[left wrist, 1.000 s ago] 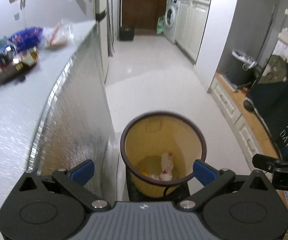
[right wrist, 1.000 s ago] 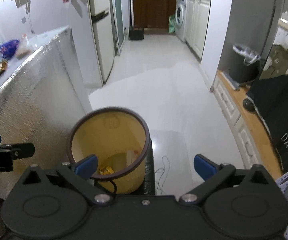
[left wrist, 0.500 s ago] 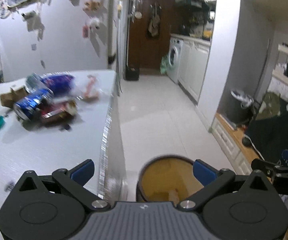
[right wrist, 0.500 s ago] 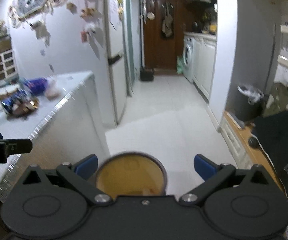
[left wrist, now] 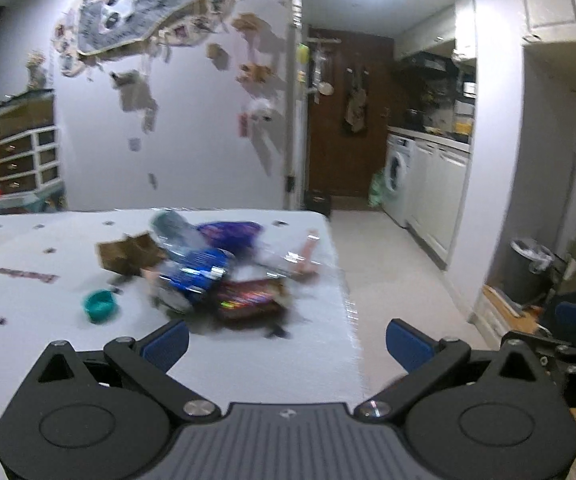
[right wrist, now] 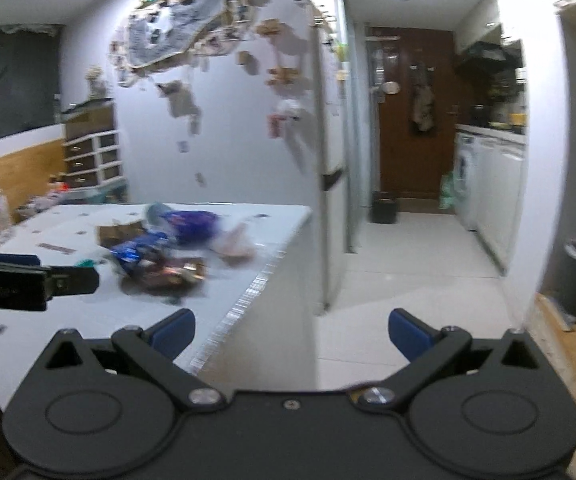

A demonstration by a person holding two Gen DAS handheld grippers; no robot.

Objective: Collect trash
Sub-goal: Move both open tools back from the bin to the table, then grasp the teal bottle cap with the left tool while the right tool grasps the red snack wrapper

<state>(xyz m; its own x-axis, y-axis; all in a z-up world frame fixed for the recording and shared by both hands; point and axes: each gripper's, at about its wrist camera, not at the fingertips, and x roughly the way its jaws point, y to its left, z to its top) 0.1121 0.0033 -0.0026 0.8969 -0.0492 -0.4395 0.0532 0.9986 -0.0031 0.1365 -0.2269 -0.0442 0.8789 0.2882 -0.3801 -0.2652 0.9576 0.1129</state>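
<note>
Trash pile: a blurred heap on the white table, near its right edge and toward the far end. Contents, as far as motion blur allows:
- blue foil wrapper, crinkled and glossy, at the centre of the heap;
- dark snack packet, flat, with bright print, on the near side;
- purple bag, soft and rounded, at the back;
- brown cardboard piece, torn and angular, on the left;
- clear plastic film with a pinkish item on the right, shape unclear.

Teal cap: small, round, shallow, lying apart from the heap on its left; nothing discernible inside.

Table: matt white top with small dark scraps scattered over it; its side, in the right wrist view, is a silvery embossed sheet.

Left hand-held gripper: black body, blue pads, jaws spread wide and holding nothing, above the near end of the table and pointing at the heap.

Right hand-held gripper: same build, jaws spread wide and holding nothing, off the right edge of the table, over the pale tiled floor.

Surroundings: a dark bin with a white liner stands on the floor well to the right; a washing machine is beyond it by a brown door.
</note>
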